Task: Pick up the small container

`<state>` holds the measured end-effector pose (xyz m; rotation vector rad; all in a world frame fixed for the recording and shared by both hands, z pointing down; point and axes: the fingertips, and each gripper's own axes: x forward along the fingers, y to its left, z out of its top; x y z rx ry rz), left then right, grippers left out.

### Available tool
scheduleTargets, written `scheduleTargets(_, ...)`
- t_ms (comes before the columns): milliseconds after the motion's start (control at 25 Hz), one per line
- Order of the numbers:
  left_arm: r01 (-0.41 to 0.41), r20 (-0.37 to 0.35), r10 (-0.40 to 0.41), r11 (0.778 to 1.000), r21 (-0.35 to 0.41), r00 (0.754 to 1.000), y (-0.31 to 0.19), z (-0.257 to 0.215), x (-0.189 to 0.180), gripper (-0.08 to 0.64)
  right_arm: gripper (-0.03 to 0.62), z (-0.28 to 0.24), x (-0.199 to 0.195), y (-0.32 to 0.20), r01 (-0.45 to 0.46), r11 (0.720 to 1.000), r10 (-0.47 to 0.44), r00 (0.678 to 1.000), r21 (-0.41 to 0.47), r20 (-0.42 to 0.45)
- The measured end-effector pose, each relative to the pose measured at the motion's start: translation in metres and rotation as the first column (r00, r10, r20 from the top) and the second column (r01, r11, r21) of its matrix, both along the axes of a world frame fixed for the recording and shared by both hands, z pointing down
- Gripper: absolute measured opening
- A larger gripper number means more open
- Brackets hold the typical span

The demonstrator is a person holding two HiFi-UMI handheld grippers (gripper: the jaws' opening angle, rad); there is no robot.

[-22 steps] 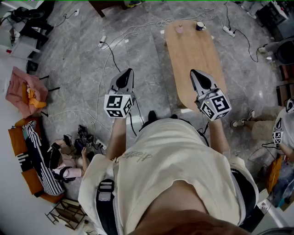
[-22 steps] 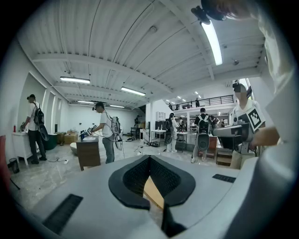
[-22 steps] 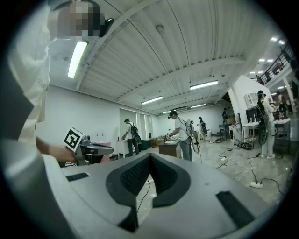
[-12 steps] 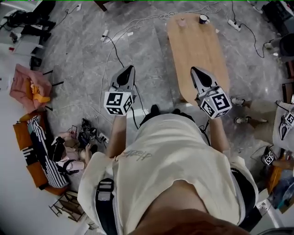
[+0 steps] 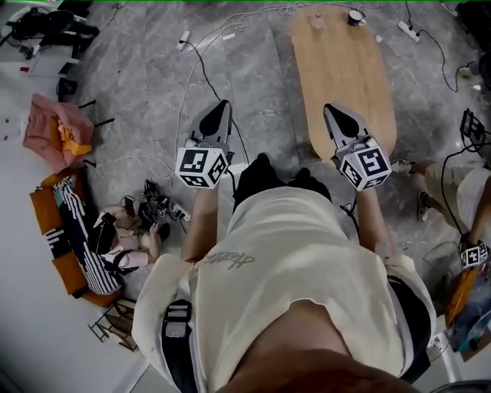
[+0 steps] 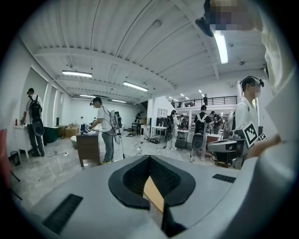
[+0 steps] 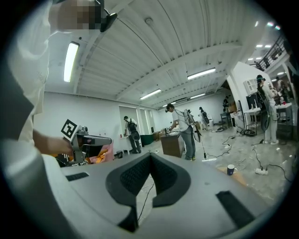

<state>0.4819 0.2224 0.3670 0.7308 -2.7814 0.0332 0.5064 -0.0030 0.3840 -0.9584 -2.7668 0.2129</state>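
Shifting up toward 1 o'clock, the surface (image 5: 345,84) keeps the small container (image 5: 317,21) (seemingly the pinkish one by a dark cup (image 5: 354,15)) at its 12 o'clock end, well beyond the closed, empty left tool (image 5: 222,106) and right tool (image 5: 330,110): approach unfinished.

Ahead of me a long oval wooden surface (image 5: 345,84) stands on the grey marbled floor (image 5: 130,84). A white power strip (image 5: 406,29) lies beside its far end. To my left lie a pink cloth heap (image 5: 47,132) and a black-and-white striped bag (image 5: 84,253). Further off, a person (image 6: 103,133) stands at a dark wooden cabinet (image 6: 88,148).
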Motion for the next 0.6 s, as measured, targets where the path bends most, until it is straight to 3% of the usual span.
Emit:
scheduleTargets(200, 0.009, -0.024, -0.009, 1.0, 0.022, 1.0, 0.042, 0.021, -0.011, 0.005, -0.006, 0.003, -0.01, 0.023, -0.032, 0.999, 0.032, 0.999, 0.039, -0.007)
scheduleTargets(600, -0.014, 0.057, 0.012, 0.999, 0.033, 0.998, 0.15, 0.008, -0.095, 0.005, -0.006, -0.023, -0.08, 0.111, -0.118, 0.989, 0.114, 0.992, 0.093, 0.048)
